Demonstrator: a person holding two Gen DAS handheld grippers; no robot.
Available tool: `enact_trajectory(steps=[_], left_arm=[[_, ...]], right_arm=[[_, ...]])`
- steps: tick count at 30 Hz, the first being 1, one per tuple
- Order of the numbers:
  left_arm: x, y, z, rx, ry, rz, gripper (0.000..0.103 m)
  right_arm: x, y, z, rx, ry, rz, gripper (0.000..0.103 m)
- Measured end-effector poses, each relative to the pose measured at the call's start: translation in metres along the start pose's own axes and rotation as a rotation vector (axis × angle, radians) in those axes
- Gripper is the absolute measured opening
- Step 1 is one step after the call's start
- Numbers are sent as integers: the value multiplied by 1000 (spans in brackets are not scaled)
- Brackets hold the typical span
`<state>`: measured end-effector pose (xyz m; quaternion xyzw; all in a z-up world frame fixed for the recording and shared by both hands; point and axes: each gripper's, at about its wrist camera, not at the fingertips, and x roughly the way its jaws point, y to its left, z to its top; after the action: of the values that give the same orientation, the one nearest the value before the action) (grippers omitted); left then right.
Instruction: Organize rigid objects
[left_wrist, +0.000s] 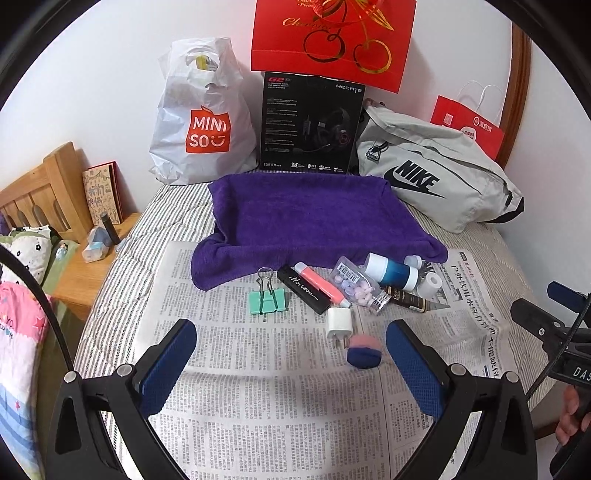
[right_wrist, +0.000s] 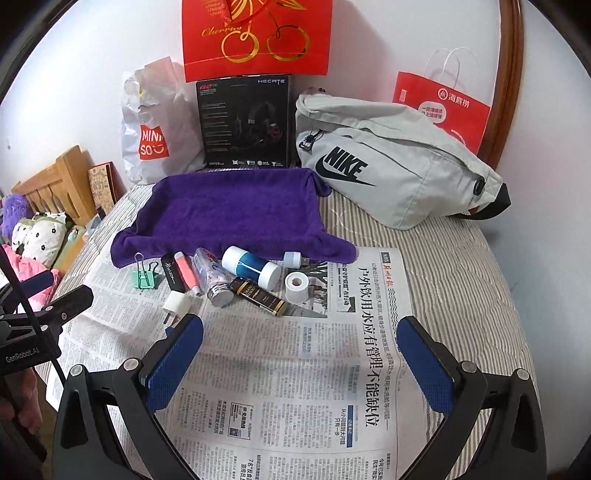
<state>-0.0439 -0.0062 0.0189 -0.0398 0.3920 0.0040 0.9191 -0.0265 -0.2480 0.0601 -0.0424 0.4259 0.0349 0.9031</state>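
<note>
Landmark: the purple towel (left_wrist: 314, 214), spread over a shallow tray on the newspaper (left_wrist: 258, 387); all items are lined up along its near edge.
Left hand-held gripper (left_wrist: 291, 365): spread wide, nothing held, hovering over the newspaper short of the row.
Binder clip (left_wrist: 266, 300): at the towel's left near corner; light, stiff metal, best taken across its green body.
Black bar (left_wrist: 303, 291) and pink tube (left_wrist: 322, 284): just right of it; slim, smooth, judged slippery, to be pinched mid-length.
White charger (left_wrist: 339, 323): nearer than the row; blocky, an easy hold on its flat sides.
Clear bottle (left_wrist: 360, 286): right of the tube; judged fragile, gripped across the barrel.
Blue-and-white cylinder (right_wrist: 251, 267): prone to rolling.
Tape roll (right_wrist: 296, 286): rightmost; light.
Right hand-held gripper (right_wrist: 301, 354): spread, empty.
</note>
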Motion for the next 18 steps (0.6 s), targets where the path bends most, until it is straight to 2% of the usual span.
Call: enact_trajectory(steps=[18], left_arm=[[1,-4,-1,6,9,1,103]], right_arm=[[3,-2,-1,4,13,-6,103]])
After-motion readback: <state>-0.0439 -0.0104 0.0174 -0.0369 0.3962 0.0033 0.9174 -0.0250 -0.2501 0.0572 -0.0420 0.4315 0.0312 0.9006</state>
